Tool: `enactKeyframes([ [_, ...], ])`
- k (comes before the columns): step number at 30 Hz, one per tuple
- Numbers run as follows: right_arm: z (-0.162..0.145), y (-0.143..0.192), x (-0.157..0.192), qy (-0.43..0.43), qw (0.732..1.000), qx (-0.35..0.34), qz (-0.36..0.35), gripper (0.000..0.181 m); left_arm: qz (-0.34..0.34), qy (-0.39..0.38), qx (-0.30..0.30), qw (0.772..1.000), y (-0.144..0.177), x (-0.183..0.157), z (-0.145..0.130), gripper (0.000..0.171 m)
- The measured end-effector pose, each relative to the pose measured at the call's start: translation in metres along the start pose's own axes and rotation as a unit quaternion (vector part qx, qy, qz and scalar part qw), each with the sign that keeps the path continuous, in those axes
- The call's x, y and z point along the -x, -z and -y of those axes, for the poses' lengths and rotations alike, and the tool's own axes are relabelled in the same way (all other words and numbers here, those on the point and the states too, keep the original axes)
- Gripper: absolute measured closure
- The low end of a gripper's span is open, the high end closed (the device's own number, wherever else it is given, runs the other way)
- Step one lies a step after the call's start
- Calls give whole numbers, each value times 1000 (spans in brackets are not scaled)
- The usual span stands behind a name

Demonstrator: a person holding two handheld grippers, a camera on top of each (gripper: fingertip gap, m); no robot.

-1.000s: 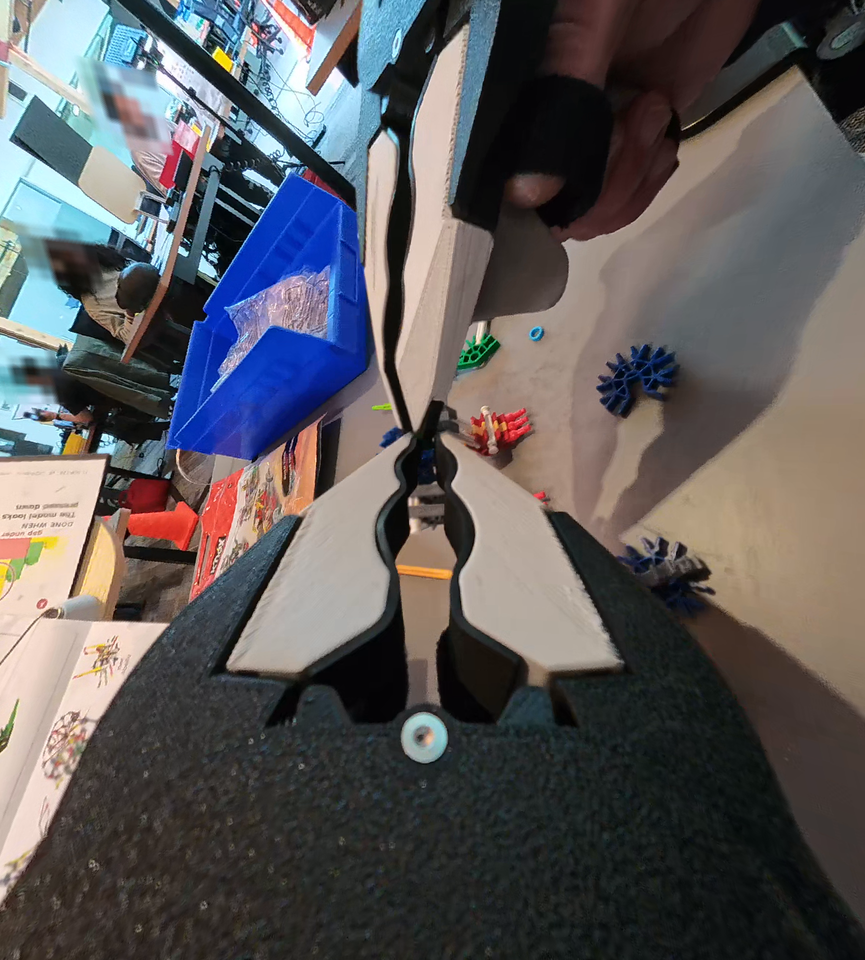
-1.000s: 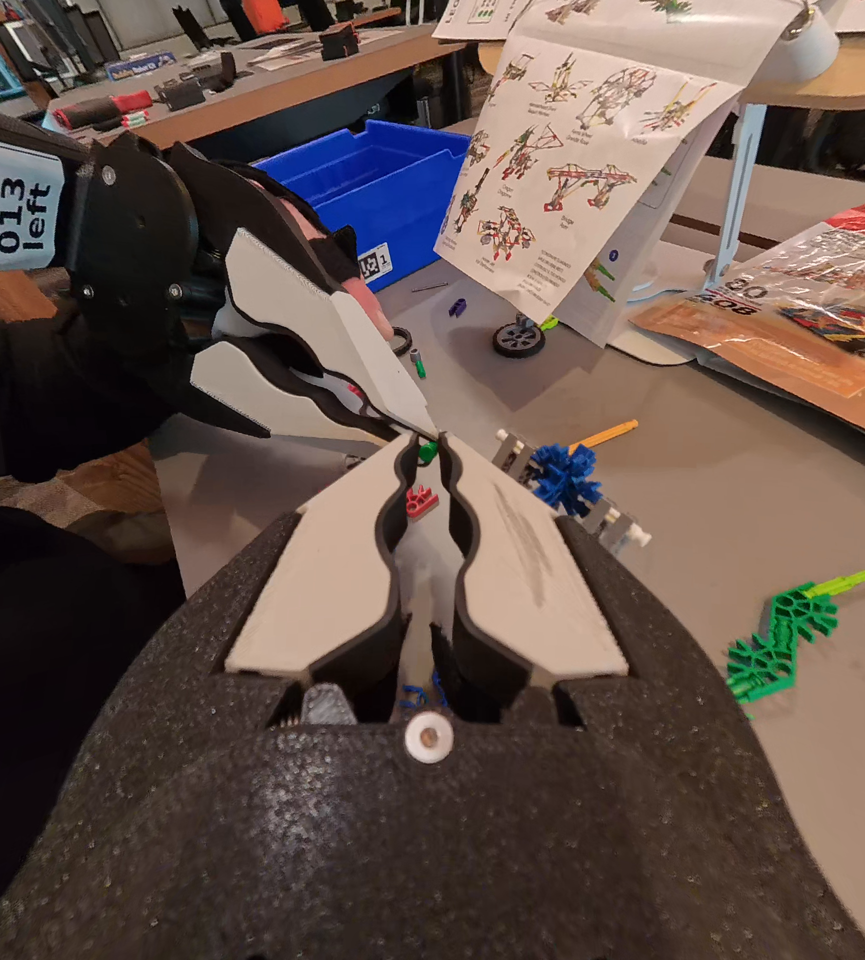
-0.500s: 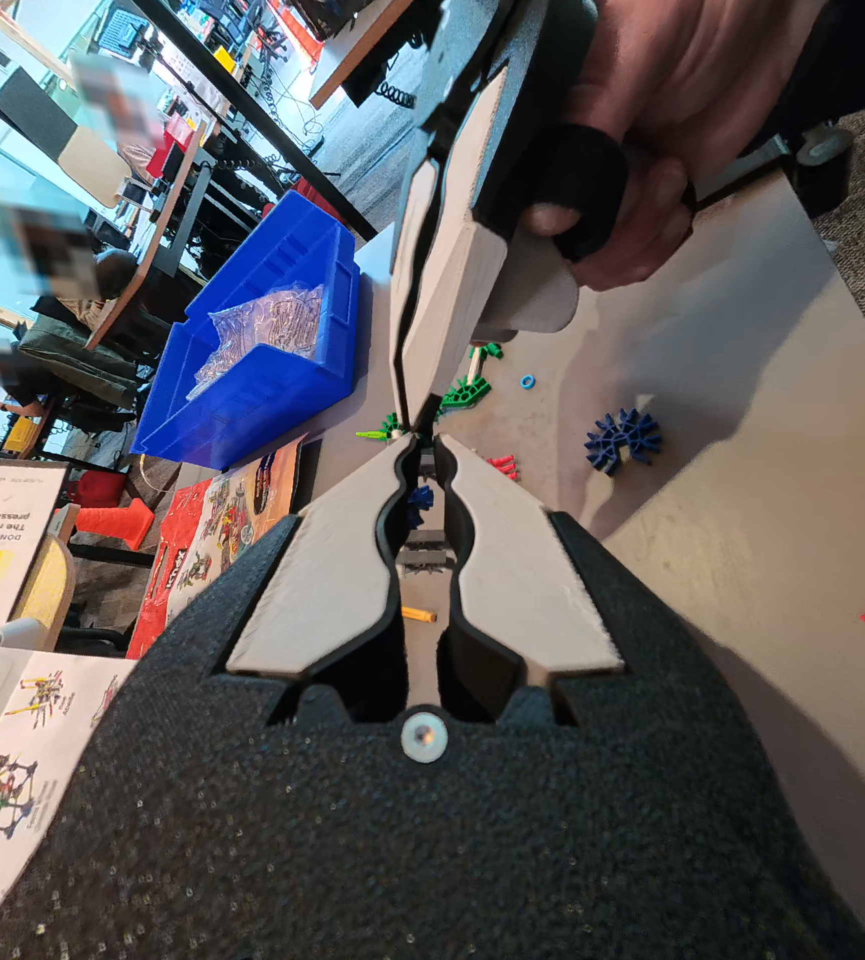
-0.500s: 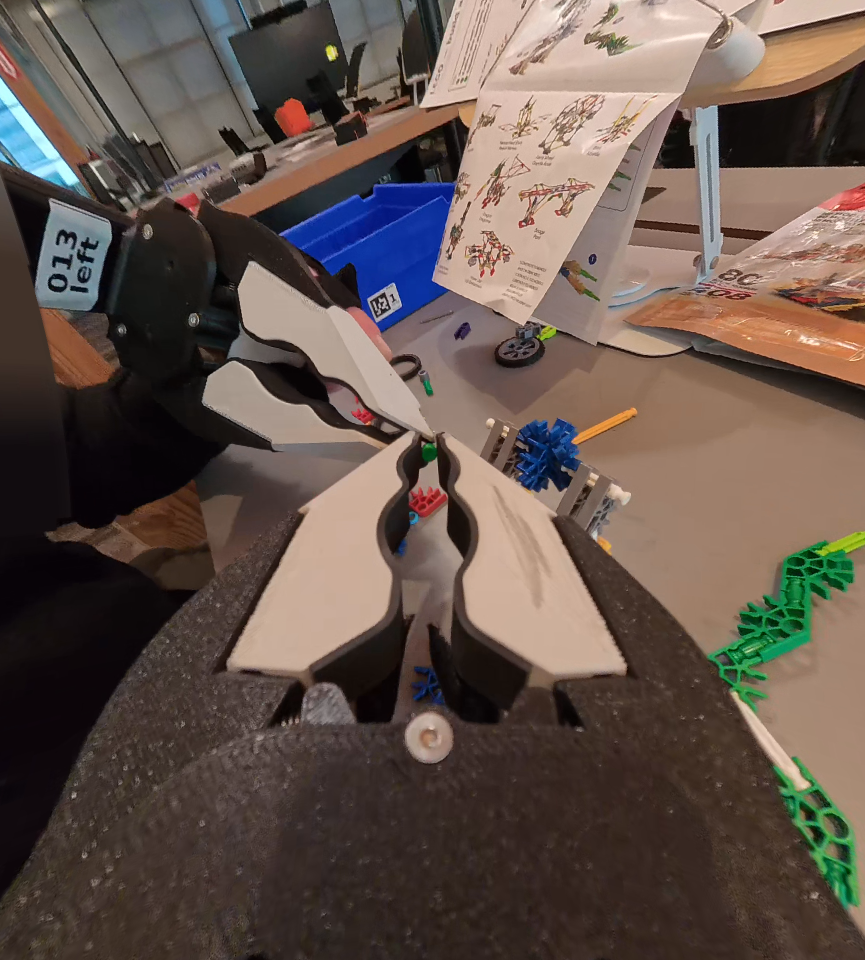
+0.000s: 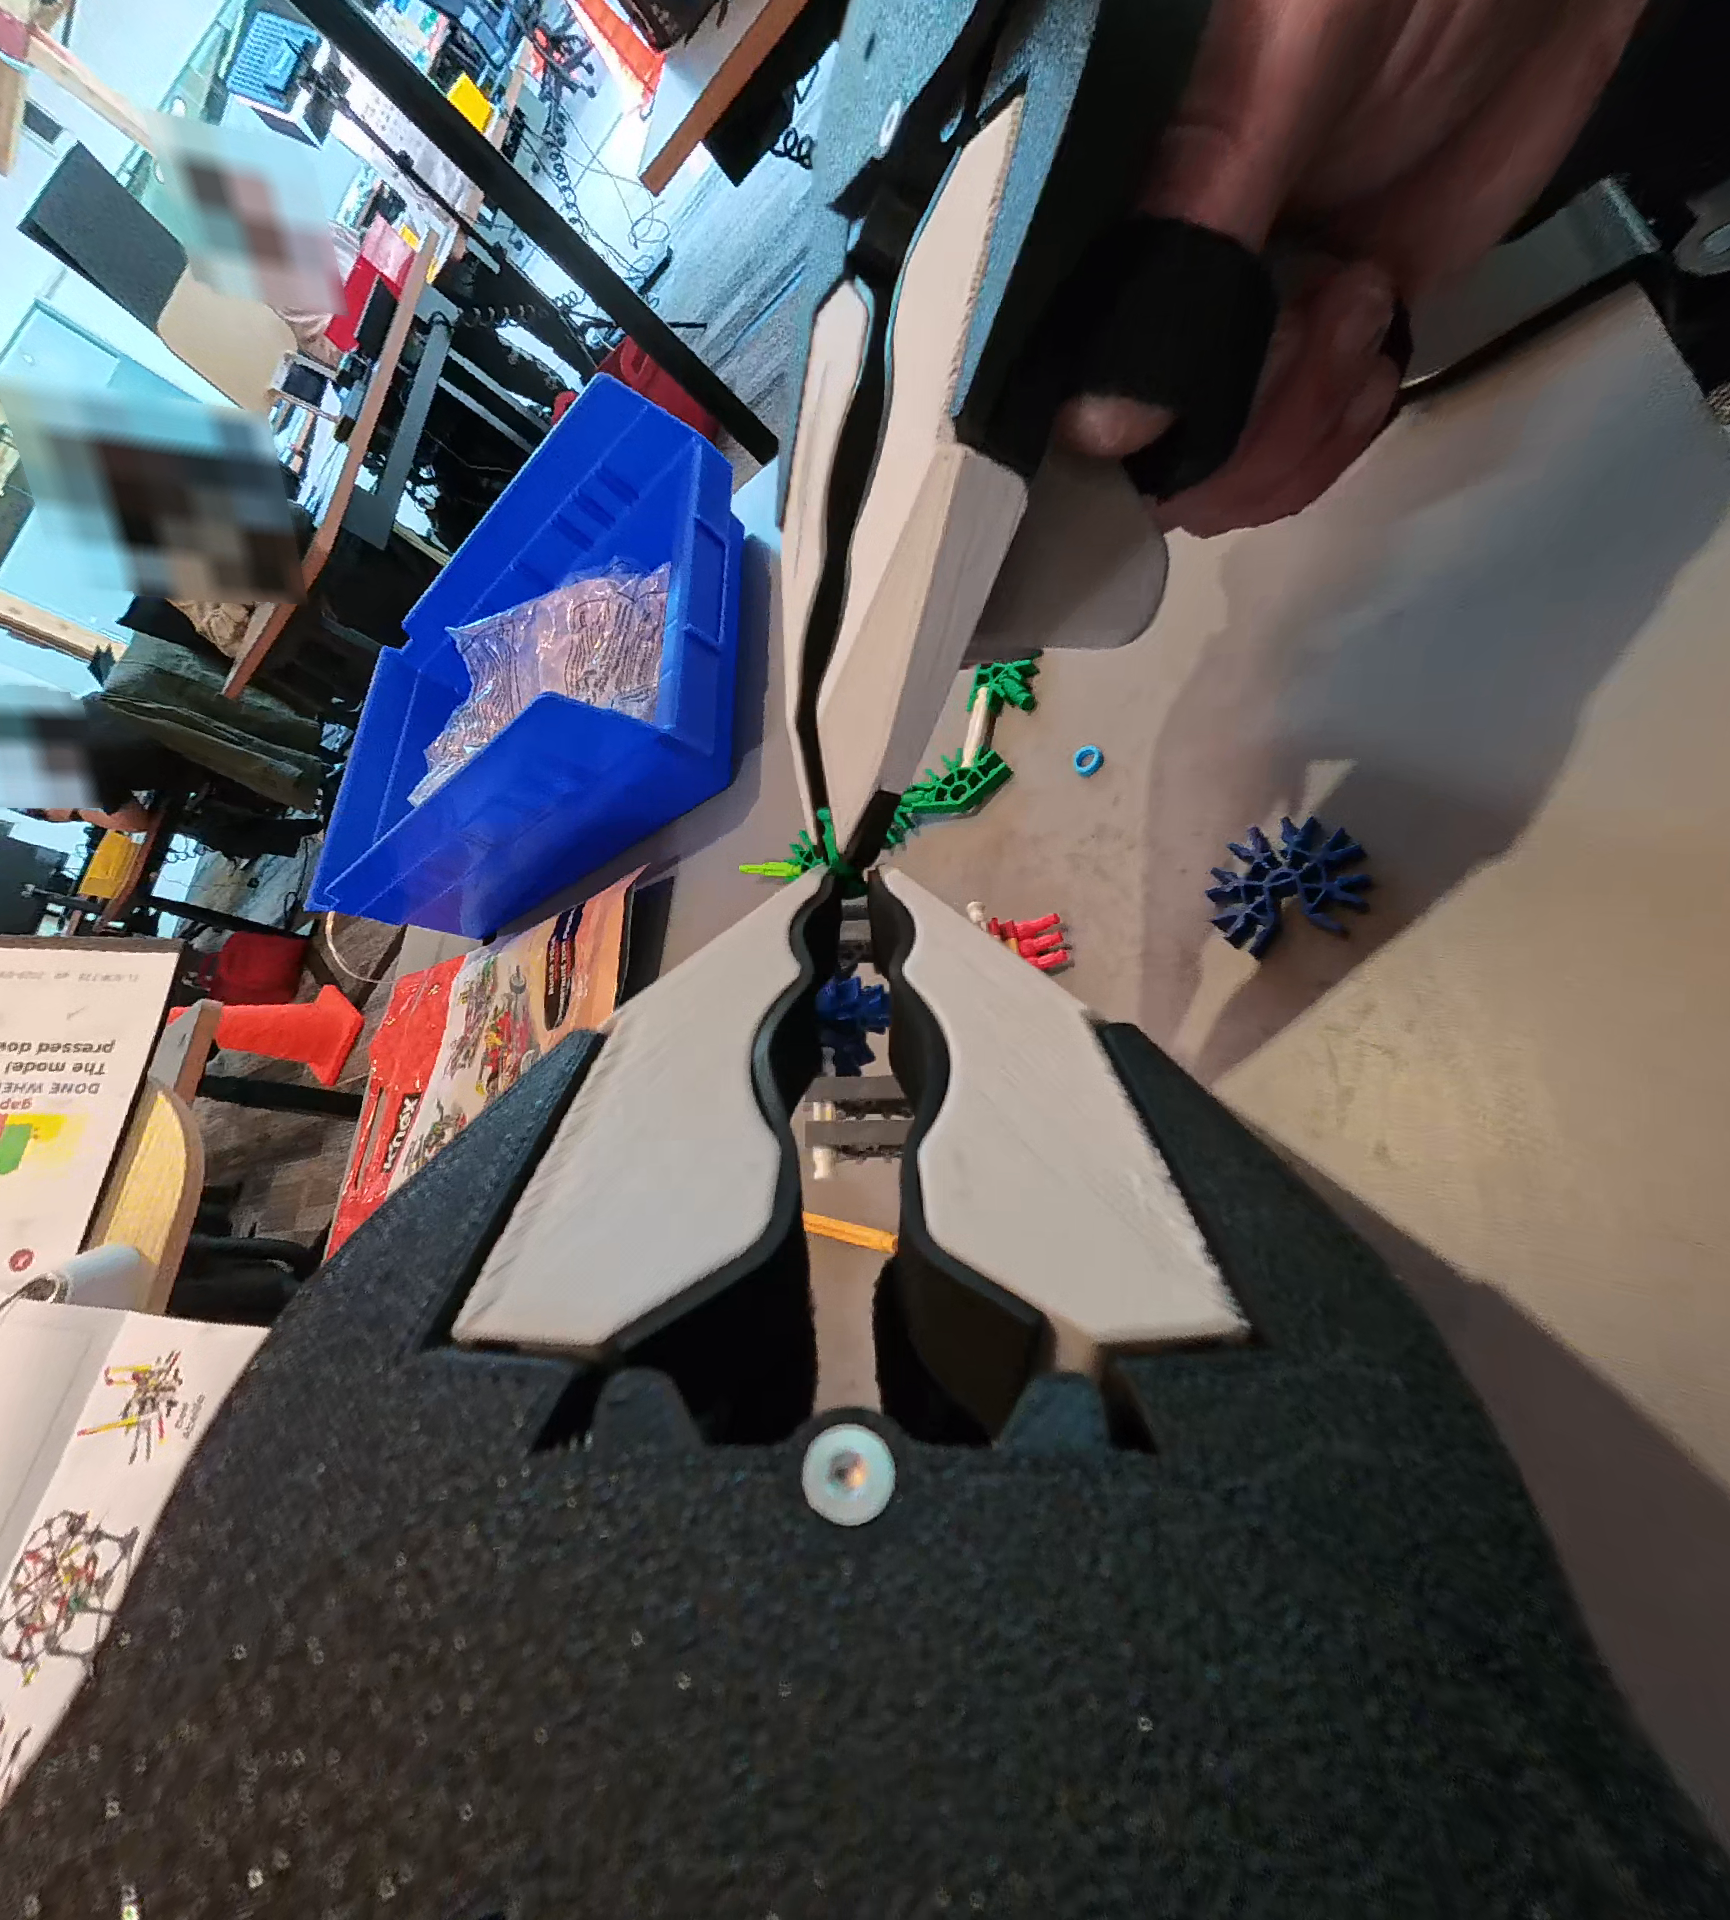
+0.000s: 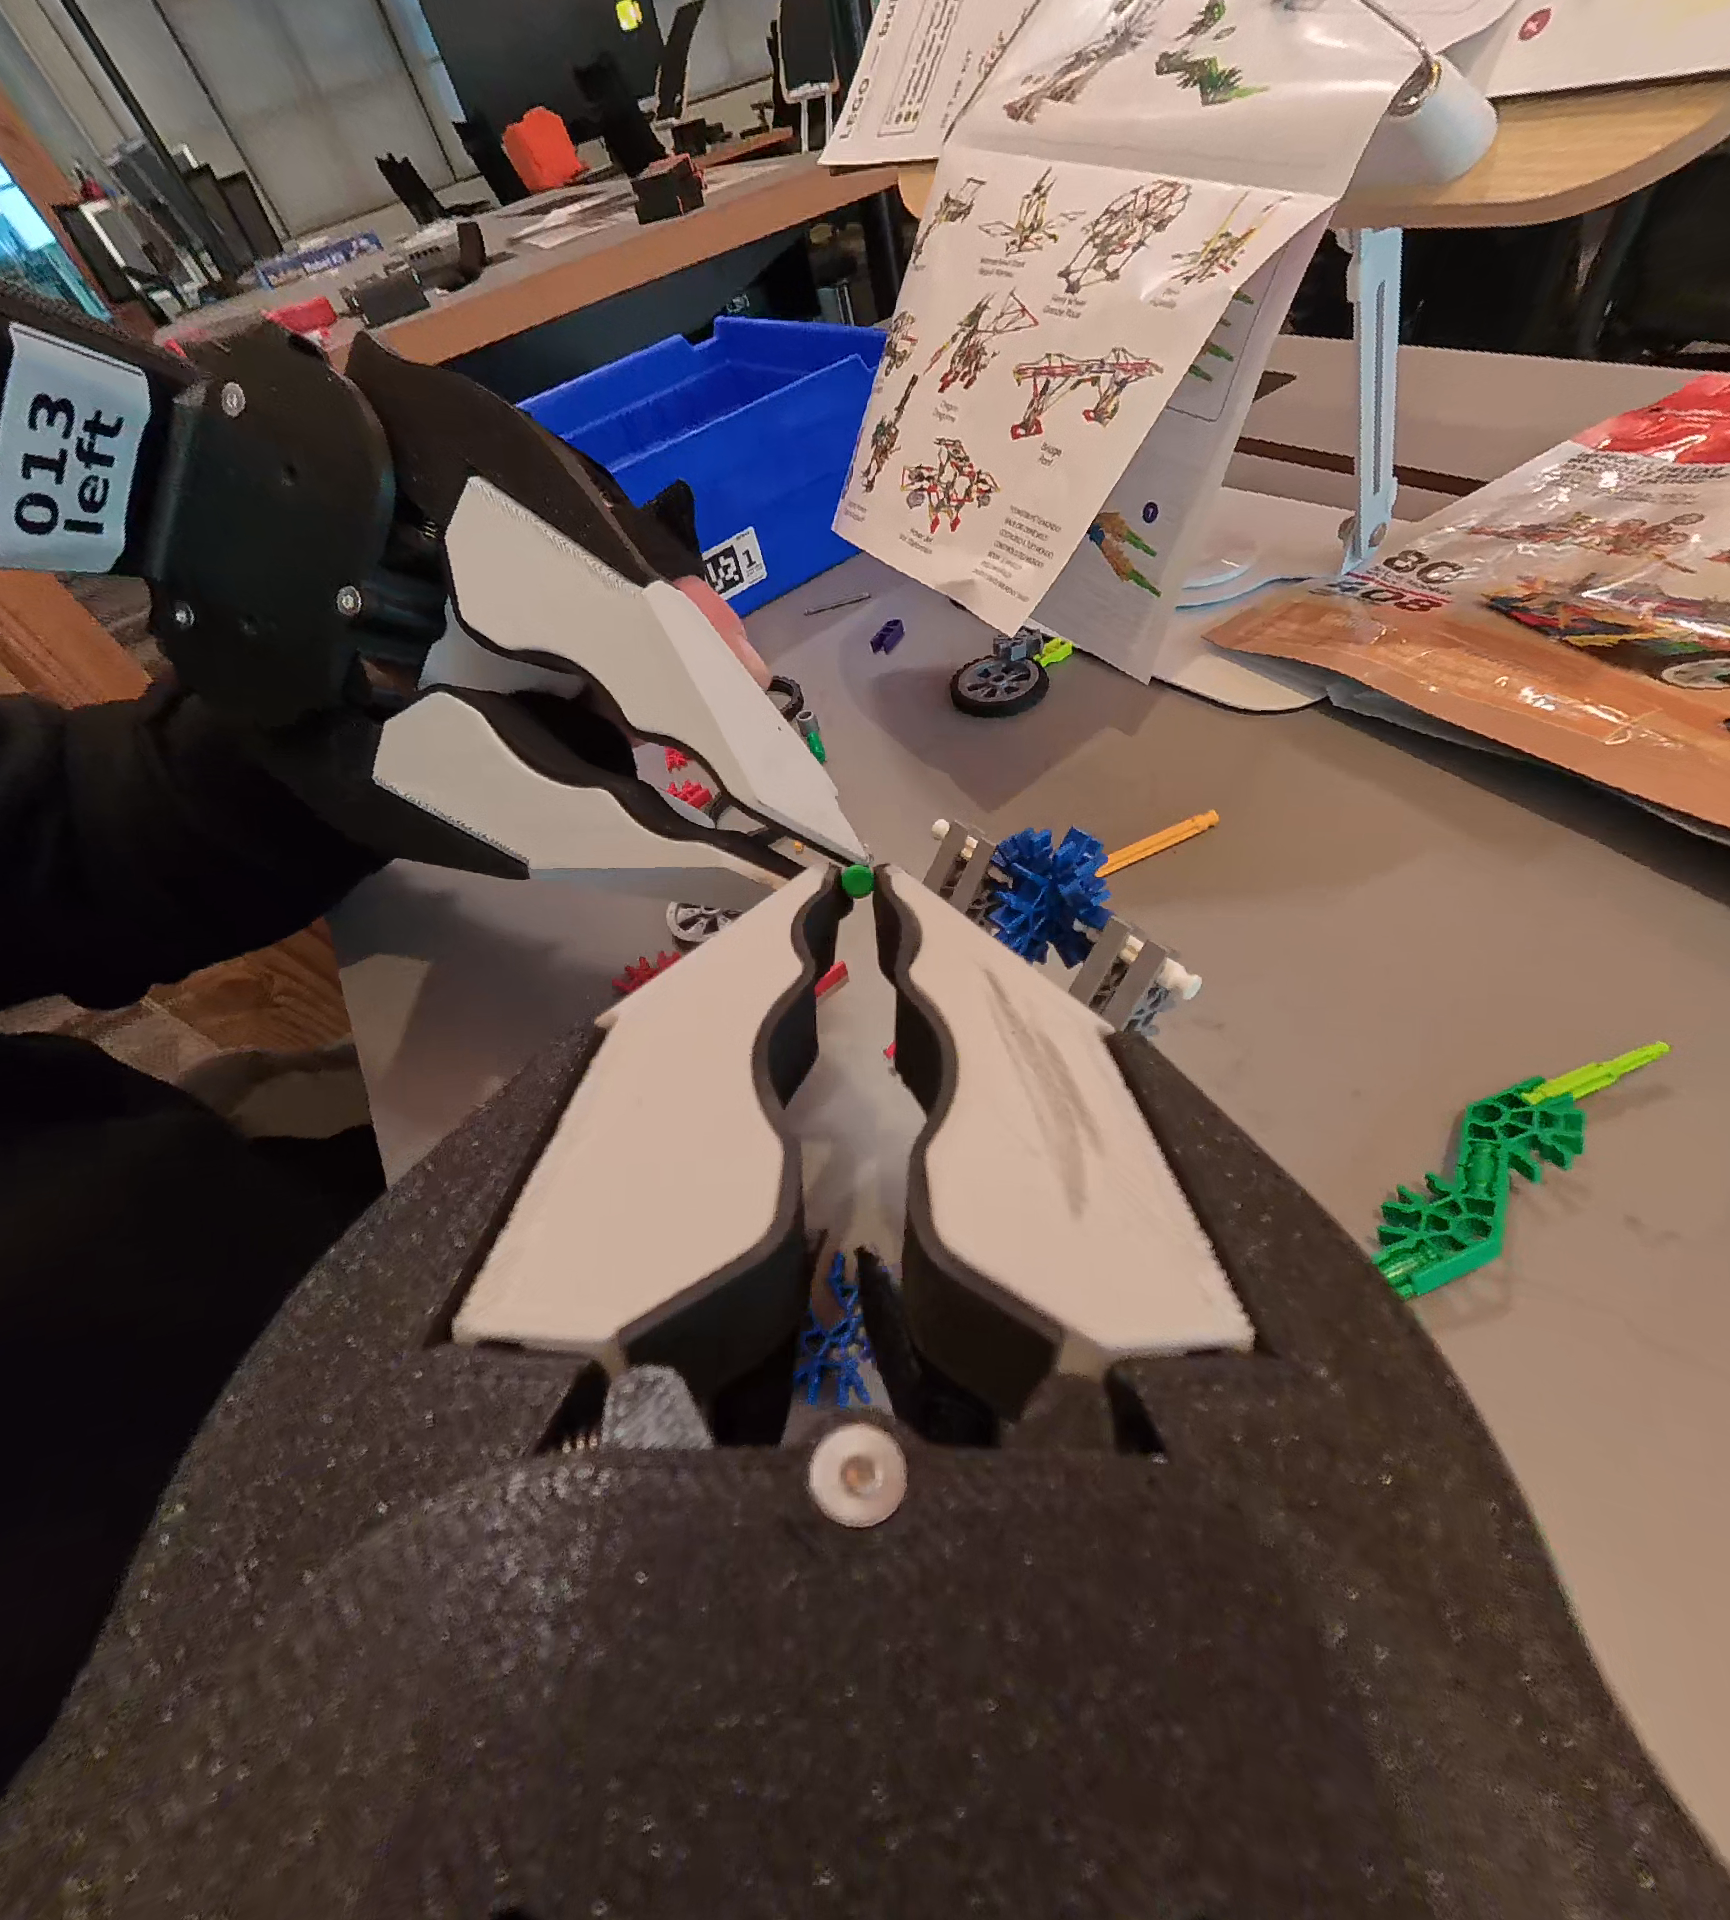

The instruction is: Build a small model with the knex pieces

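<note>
My two grippers meet tip to tip above the grey table. A small green rod sits end-on between the pads of my right gripper, which is shut on it. My left gripper comes in from the left with its fingers closed on the same piece. In the left wrist view the green rod shows at the tips of my left gripper. There my right gripper comes down from above, held by a hand.
A blue bin holding a clear bag stands at the back. On the table lie a grey-and-blue assembly, a yellow rod, a wheel, a green connector chain, a blue snowflake connector, instruction sheets and a printed bag. Less than 4 cm separates the two grippers' tips. From either gripper's tips it is about 12 cm to the blue snowflake connector.
My right fingers have closed a little onto the green rod. Both grippers stay tip to tip and have shifted slightly over the table; the left grip has not changed.
</note>
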State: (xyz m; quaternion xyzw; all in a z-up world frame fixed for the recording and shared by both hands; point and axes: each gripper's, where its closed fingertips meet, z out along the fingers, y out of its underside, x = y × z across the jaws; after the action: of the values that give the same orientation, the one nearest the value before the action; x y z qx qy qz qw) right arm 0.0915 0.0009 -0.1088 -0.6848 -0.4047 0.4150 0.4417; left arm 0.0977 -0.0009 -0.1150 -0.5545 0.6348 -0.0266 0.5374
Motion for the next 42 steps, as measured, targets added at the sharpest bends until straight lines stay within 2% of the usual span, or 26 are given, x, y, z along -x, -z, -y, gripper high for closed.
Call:
enactKeyframes([
  [2,3,1,-2,7,1000,-2,4,176,6,5,-7,1000,1,4,0,167],
  [6,6,1,-24,19,1000,9,-10,176,10,33,17,999,-2,20,-15,152],
  [9,0,-5,-34,18,999,35,17,176,-24,83,29,996,-11,24,-29,139],
  [13,-7,-16,-44,19,998,57,32,176,-82,138,25,987,-23,22,-39,131],
  [15,-8,-19,-45,20,997,63,40,176,-127,163,28,978,-29,14,-43,130],
  [18,-11,-23,-47,21,997,69,42,176,-150,166,25,974,-36,9,-47,133],
  [26,-16,-25,-51,27,995,88,41,176,-162,174,16,971,-41,8,-49,138],
  [42,-19,-27,-49,18,996,74,49,176,-164,188,-7,968,-43,8,-47,138],
])
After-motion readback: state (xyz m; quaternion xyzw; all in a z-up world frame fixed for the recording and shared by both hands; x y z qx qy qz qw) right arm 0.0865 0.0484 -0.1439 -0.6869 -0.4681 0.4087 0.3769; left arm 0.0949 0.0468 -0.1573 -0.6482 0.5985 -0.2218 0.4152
